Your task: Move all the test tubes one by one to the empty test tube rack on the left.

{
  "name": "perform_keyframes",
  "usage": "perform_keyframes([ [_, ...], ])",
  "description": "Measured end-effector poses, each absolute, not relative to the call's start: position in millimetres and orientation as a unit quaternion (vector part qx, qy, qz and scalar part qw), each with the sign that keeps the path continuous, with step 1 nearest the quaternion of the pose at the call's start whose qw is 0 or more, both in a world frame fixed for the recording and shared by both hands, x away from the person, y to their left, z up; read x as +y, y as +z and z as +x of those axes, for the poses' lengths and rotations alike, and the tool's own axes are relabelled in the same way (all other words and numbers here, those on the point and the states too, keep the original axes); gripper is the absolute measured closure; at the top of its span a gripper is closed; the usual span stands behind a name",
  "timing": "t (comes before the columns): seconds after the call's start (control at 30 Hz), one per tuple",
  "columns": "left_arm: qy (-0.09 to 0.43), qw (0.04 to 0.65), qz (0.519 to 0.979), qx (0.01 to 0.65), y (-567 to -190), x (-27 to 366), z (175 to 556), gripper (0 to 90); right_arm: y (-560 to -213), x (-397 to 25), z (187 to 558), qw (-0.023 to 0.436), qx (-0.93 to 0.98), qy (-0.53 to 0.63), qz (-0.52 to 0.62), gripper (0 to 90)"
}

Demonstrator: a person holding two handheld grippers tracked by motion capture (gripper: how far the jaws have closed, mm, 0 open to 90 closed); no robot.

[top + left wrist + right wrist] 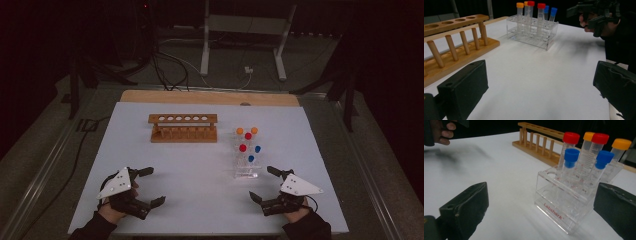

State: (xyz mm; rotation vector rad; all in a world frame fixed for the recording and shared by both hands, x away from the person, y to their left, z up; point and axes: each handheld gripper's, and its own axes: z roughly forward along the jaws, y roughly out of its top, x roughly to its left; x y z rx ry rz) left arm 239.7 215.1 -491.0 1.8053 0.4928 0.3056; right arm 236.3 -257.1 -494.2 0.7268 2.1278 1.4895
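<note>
now resting low on the white table (200, 170): left hand-held gripper (150, 186) near the front left corner, jaws spread wide, nothing between them. right hand-held gripper (262, 184) likewise spread and empty, just beside the clear acrylic tube rack (559, 202) holding capped plastic tubes, orange, red and blue. farther back, well apart, light wooden peg rack (183, 127), holes unfilled.

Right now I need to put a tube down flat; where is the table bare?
Bare white tabletop lies between the two tongs, in front of the empty wooden rack. The strip left of that rack is free too. It is crowded around the clear acrylic rack of capped tubes, close by the right tongs.
</note>
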Motion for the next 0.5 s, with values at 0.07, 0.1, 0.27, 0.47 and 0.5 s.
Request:
perform_keyframes([
  [0.07,0.13,0.582,0.774,0.212,-490.7,214.6,239.6,0.5,-494.3,-257.0,236.5,0.209,0.768,0.542,0.269,0.0],
  [0.1,0.13,0.582,0.774,0.213,-490.6,214.1,239.6,0.5,-494.0,-257.2,236.8,0.203,0.769,0.539,0.277,0.0],
  [0.27,0.128,0.582,0.774,0.215,-490.4,213.8,240.3,0.5,-491.9,-261.6,237.8,0.189,0.762,0.545,0.296,0.0],
  [0.47,0.127,0.587,0.77,0.215,-489.5,214.3,240.4,0.5,-489.3,-261.8,238.5,0.183,0.775,0.522,0.305,0.0],
  [0.5,0.125,0.588,0.77,0.212,-488.9,214.0,240.1,0.5,-488.8,-261.9,238.4,0.185,0.777,0.518,0.306,0.0],
])
